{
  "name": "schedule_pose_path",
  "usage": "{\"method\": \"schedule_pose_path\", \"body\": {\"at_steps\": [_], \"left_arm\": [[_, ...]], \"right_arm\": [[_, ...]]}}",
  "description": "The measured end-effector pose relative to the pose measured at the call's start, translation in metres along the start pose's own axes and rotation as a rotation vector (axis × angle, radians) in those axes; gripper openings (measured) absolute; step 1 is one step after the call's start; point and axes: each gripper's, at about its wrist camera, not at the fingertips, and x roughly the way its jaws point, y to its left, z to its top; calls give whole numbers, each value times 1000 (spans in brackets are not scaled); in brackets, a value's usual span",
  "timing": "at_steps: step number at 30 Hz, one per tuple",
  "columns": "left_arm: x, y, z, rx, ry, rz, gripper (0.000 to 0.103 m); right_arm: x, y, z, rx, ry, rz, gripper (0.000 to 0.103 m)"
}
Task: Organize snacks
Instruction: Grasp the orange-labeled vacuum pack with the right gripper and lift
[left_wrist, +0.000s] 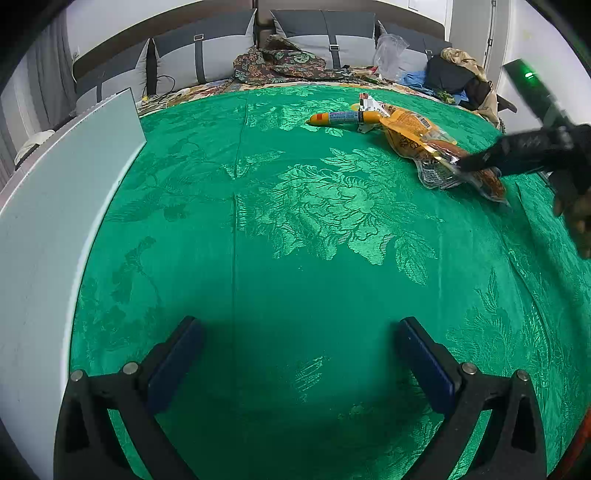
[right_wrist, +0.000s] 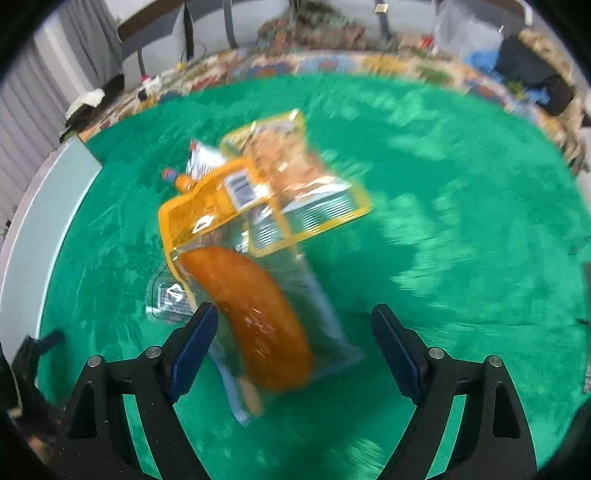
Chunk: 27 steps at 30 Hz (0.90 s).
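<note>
On the green tablecloth (left_wrist: 295, 229) lies a heap of snacks: a yellow sausage stick (left_wrist: 340, 118), yellow-edged packets (left_wrist: 410, 129) and a clear pack with an orange sausage (right_wrist: 258, 317). My right gripper (right_wrist: 295, 332) hovers open just over that clear pack, which lies between its fingers, nearer the left one; the pads do not press on it. This view is blurred by motion. From the left wrist view the right gripper (left_wrist: 476, 160) reaches in over the heap's near end. Low over bare cloth, my left gripper (left_wrist: 299, 354) stands wide open with nothing in it.
A white flat-walled container (left_wrist: 55, 221) stands along the left side of the table (right_wrist: 44, 206). Behind the table are grey sofa cushions (left_wrist: 207, 48), patterned cloth (left_wrist: 280, 62), a clear plastic bag (left_wrist: 388, 51) and dark clothes (left_wrist: 454, 77). A person's hand (left_wrist: 576, 221) holds the right gripper.
</note>
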Motion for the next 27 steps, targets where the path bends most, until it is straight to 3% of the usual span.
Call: {"method": "schedule_pose_path", "body": {"at_steps": [3, 5, 9, 13, 17, 21, 27], "left_arm": [[0, -1, 0, 1, 0, 0, 103], [0, -1, 0, 1, 0, 0, 103], [0, -1, 0, 0, 0, 0, 103], [0, -2, 0, 1, 0, 0, 103], [0, -2, 0, 1, 0, 0, 103], [1, -1, 0, 1, 0, 0, 103], [1, -2, 0, 1, 0, 0, 103]], "right_arm": [[11, 27, -9, -104, 15, -48, 86], [10, 47, -23, -204, 27, -93, 79], [-8, 69, -73, -312, 45, -53, 78], [-33, 60, -123, -281, 2, -49, 78], [-53, 35, -153, -160, -70, -107, 78], [-57, 12, -158, -55, -126, -167, 82], [-56, 10, -163, -89, -177, -155, 89]]}}
